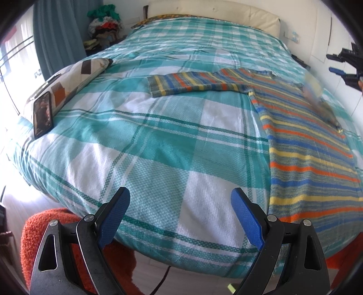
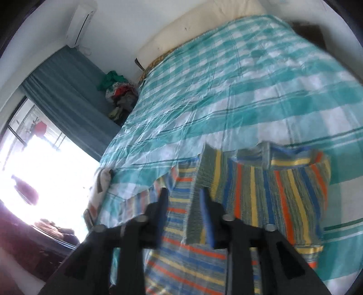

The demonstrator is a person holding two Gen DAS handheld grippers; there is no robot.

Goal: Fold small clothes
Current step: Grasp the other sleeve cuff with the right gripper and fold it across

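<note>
Bed point(image 1: 158, 140), sweater point(image 1: 306, 140) beside left gripper point(image 1: 180, 212)

No legible text, label, brand, number or sign appears in either view. The lit screen of the dark rectangular phone point(image 1: 42, 114), propped against the patterned pillow point(image 1: 68, 84) on the teal-and-white checked bedspread point(image 1: 140, 145), shows only an indistinct picture; the white wall-mounted air conditioner point(image 2: 80, 21) bears no readable marking.
</note>
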